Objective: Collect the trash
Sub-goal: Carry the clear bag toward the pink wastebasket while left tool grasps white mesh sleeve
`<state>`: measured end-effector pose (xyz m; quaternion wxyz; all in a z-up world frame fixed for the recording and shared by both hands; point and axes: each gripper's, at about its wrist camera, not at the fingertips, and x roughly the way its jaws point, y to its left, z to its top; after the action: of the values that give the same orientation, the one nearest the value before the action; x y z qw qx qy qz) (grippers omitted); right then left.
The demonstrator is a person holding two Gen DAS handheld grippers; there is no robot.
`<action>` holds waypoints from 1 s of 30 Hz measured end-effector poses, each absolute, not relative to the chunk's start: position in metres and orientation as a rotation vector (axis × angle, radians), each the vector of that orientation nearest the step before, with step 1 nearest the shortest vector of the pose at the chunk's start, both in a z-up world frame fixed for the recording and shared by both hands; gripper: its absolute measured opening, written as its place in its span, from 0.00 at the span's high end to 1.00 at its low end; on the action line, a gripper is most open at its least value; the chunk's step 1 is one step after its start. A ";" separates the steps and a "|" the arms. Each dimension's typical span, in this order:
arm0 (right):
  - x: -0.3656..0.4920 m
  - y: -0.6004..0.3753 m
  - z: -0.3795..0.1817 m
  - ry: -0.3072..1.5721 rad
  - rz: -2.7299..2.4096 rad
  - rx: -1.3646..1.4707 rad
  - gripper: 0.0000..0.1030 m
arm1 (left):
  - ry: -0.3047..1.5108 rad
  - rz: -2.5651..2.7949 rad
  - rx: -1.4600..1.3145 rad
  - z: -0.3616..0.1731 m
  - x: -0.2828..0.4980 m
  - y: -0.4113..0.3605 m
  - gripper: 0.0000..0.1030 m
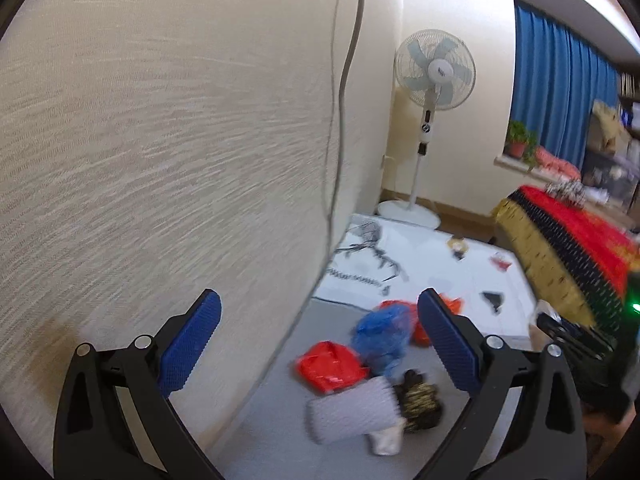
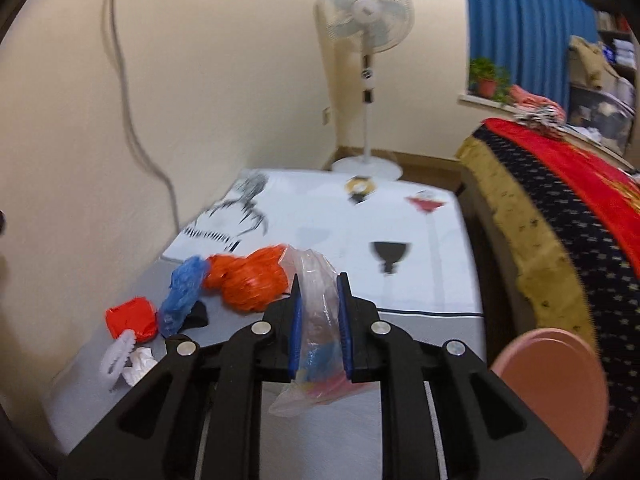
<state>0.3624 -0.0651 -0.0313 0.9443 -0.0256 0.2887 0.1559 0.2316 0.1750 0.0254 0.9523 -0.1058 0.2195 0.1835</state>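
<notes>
My right gripper [image 2: 319, 284] is shut on a clear plastic bag [image 2: 318, 320] with coloured scraps inside, held above the grey floor mat. Trash lies on the mat: an orange bag [image 2: 248, 276], a blue bag [image 2: 182, 292], a red bag [image 2: 130, 318], white foam wrap [image 2: 118, 354] and crumpled white paper [image 2: 138, 366]. My left gripper [image 1: 320, 312] is open and empty, close to the wall, above the same pile: red bag [image 1: 330, 366], blue bag [image 1: 384, 334], white foam wrap [image 1: 352, 410] and a dark item [image 1: 418, 400].
A pink bin [image 2: 560, 392] stands at the right, beside a bed with a red and dark blanket [image 2: 560, 208]. A white printed mat [image 2: 340, 232] covers the floor ahead. A standing fan [image 2: 366, 32] is in the corner. A cable [image 1: 340, 120] hangs down the wall.
</notes>
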 end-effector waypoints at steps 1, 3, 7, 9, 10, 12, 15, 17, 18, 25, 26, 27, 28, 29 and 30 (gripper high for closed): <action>0.357 -0.076 -0.020 0.587 0.304 -0.044 0.84 | 0.428 0.346 -0.234 0.030 0.232 0.174 0.07; 0.344 -0.093 -0.003 0.576 0.283 -0.028 0.84 | 0.396 0.302 -0.232 0.039 0.233 0.169 0.07; 0.303 -0.129 0.007 0.586 0.248 -0.016 0.84 | 0.321 0.182 -0.152 0.035 0.238 0.152 0.07; 0.288 -0.144 0.001 0.612 0.236 -0.001 0.84 | 0.322 0.134 -0.096 0.010 0.241 0.144 0.07; 0.282 -0.153 -0.004 0.634 0.226 0.008 0.83 | 0.330 0.134 -0.079 -0.001 0.242 0.141 0.07; 0.277 -0.162 -0.013 0.666 0.214 0.007 0.83 | 0.362 0.143 -0.078 -0.029 0.245 0.138 0.08; 0.279 -0.173 -0.022 0.695 0.186 -0.016 0.83 | 0.416 0.145 -0.175 -0.072 0.243 0.144 0.08; 0.283 -0.177 -0.026 0.709 0.176 0.002 0.83 | 0.427 0.139 -0.201 -0.088 0.242 0.146 0.09; 0.287 -0.178 -0.028 0.721 0.176 0.022 0.83 | 0.436 0.136 -0.194 -0.093 0.243 0.146 0.10; 0.289 -0.151 -0.035 0.734 0.237 -0.030 0.83 | 0.506 0.081 -0.112 -0.111 0.265 0.145 0.18; 0.288 -0.146 -0.036 0.731 0.249 -0.045 0.83 | 0.519 0.075 -0.117 -0.113 0.267 0.145 0.21; 0.287 -0.142 -0.036 0.728 0.257 -0.059 0.83 | 0.534 0.067 -0.124 -0.116 0.269 0.146 0.22; 0.287 -0.139 -0.037 0.727 0.262 -0.070 0.83 | 0.544 0.064 -0.132 -0.118 0.271 0.148 0.27; 0.287 -0.137 -0.037 0.726 0.265 -0.079 0.83 | 0.554 0.057 -0.141 -0.120 0.272 0.149 0.37; 0.287 -0.136 -0.038 0.727 0.266 -0.082 0.83 | 0.562 0.052 -0.149 -0.121 0.273 0.151 0.41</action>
<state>0.2873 -0.1359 -0.0379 0.9251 -0.0399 0.3546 0.1299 0.2734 0.1506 -0.1208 0.9577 -0.0734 0.2770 0.0254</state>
